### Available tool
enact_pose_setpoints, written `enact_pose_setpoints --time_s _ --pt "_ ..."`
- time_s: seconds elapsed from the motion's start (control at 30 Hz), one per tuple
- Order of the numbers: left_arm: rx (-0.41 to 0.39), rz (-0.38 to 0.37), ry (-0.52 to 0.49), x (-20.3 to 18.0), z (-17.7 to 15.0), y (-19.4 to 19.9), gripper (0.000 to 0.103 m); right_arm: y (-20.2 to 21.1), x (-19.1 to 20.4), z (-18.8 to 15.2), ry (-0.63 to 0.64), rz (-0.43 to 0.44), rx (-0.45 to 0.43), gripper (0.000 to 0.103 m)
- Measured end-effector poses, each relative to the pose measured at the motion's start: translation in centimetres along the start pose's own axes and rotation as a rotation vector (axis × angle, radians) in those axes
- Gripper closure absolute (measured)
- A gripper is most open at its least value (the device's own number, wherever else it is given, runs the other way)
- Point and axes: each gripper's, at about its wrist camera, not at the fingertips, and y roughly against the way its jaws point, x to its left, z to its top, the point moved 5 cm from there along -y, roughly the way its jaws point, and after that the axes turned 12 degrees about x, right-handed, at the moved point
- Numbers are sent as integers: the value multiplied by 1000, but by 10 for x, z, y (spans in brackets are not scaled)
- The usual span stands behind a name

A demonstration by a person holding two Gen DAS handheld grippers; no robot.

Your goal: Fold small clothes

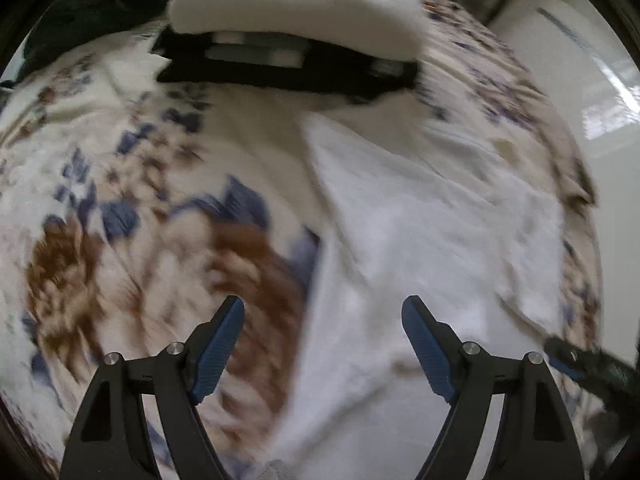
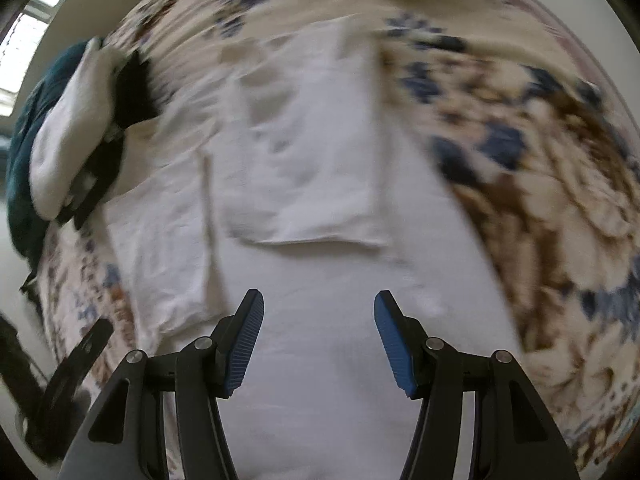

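Here both the left gripper (image 1: 322,308) and right gripper (image 2: 319,302) hang spread and empty above the white garment (image 2: 320,168) on the floral bedspread (image 1: 120,200).

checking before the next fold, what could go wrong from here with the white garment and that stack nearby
1. The white garment lies on a soft, rumpled floral bedspread, so a pull may drag the folded flap open.
2. Both the left tool and the right tool are open and empty above the cloth; a shallow pinch may catch only one layer.
3. The folded stack sits close; a wide sweep could topple it.
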Motion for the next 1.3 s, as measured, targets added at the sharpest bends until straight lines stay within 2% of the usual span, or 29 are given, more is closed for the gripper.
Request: enact_pose_setpoints --time_s 0.1,0.17,0.23,0.37,0.43,0.53,0.63,0.7,0.8,0.9,1.03,1.13,1.23,1.3 --pt "51 9 -5 -2 17 -30 23 -12 30 7 44 6 4 43" --pt "98 80 -52 -3 15 -54 23 -24 47 14 79 -1 22 43" --pt "124 97 -77 0 8 -70 23 -40 64 21 116 -35 46 43" --pt "105 70 -83 8 -3 -52 23 -72 77 25 193 -185 148 43" --pt "73 22 -65 15 -8 -30 23 -64 74 23 194 -176 170 43" --pt "19 -14 -61 18 -17 9 23 -21 60 15 150 -135 161 43" --pt "-25 -41 -76 13 -33 51 23 34 31 -1 112 -100 153 42" --pt "-42 -44 -100 1 -50 74 23 71 3 -14 76 -88 150 38" --pt "-25 -47 -149 -36 -77 91 23 114 -47 -31 11 -83 168 38" --pt "64 -85 -180 -82 -130 93 23 142 -96 -51 -24 -93 186 38" --pt "275 -234 -150 -164 -219 71 23 164 -157 -67 -12 -126 206 38" --pt "413 -304 -113 -223 -273 45 23 176 -201 -74 -16 -145 214 38" --pt "470 -299 -66 -268 -302 13 23 183 -239 -78 -32 -142 206 38" --pt "473 -218 -76 -286 -307 -12 23 183 -259 -78 -50 -140 198 38"
